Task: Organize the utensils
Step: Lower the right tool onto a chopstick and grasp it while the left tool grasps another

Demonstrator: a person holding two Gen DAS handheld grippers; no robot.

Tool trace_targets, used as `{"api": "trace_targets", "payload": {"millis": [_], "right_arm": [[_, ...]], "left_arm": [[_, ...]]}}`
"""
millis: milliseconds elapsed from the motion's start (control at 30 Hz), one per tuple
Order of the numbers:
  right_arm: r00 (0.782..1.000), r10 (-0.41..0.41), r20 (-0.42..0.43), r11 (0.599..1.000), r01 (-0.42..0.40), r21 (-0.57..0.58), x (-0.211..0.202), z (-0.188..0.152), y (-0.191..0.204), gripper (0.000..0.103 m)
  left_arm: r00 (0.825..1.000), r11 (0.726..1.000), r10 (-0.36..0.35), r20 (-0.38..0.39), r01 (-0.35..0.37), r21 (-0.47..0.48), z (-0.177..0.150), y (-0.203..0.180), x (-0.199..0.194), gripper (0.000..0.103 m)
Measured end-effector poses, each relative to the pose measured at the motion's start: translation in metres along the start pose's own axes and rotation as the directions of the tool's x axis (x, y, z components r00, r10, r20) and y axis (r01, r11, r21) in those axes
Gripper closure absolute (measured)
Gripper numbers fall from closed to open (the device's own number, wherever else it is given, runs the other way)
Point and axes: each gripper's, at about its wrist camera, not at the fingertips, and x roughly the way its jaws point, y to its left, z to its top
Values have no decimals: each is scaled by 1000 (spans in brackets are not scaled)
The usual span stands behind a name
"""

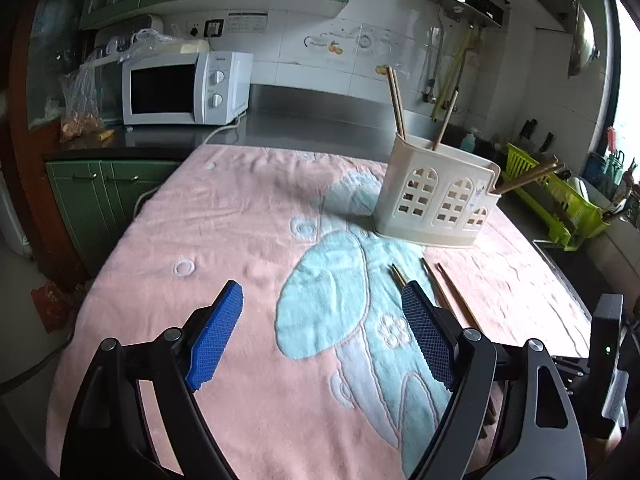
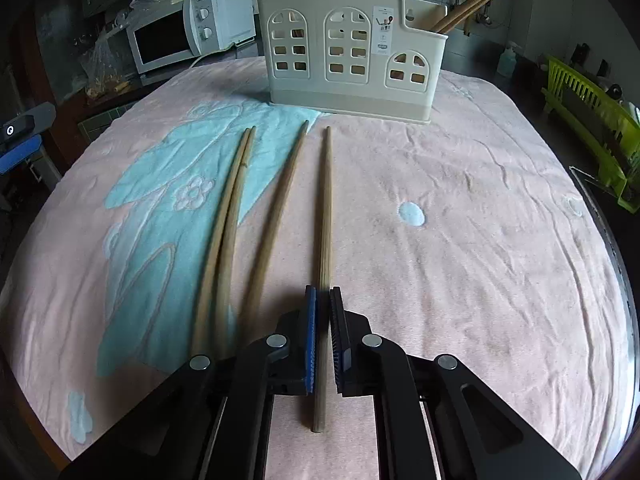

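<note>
A cream utensil holder point(image 2: 352, 52) with arched cut-outs stands on the pink towel point(image 2: 460, 208), with several wooden chopsticks upright in it. It also shows in the left wrist view point(image 1: 436, 196). My right gripper point(image 2: 323, 300) is shut on a wooden chopstick point(image 2: 325, 208) near its thick end; the chopstick points at the holder and lies low over the towel. Three more chopsticks point(image 2: 240, 208) lie to its left. My left gripper point(image 1: 322, 312) is open and empty above the towel, left of the chopsticks' tips point(image 1: 440, 280).
A white microwave point(image 1: 184, 88) sits on the counter at the back left. A green dish rack point(image 1: 560, 200) stands at the right. The towel point(image 1: 200, 240) covers a table whose edges fall away left and right.
</note>
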Motion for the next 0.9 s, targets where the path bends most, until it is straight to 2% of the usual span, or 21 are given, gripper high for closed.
{"api": "trace_targets", "payload": {"millis": [167,300,433,600,700,900], "right_arm": [[1000,12,4,1000,-12,4,-5,-6,-14,96],[999,49,5,999,-49,19,-6,-8,-23,96],[996,86,10,996,-86,31,-7,-9,-29,96],[991,133,12,990,-134,41,-9,-11,-38,96],[989,146,15,988,-147,46,-10,-12,-44,96],[985,171,19,984,-172,51,-10,-14,-50,96]], "left_arm": [[996,999,-33,-85,34,7,-22,-22,10,23],[983,996,-83,-166,80,-26,-41,-41,19,23],[972,996,-86,-220,84,-21,-61,-67,27,24],[959,997,-70,-274,64,-29,-81,-86,39,33],[950,998,-68,-305,59,-38,-88,-91,45,33],[951,1000,-9,-308,8,-5,-92,-102,48,36]]}}
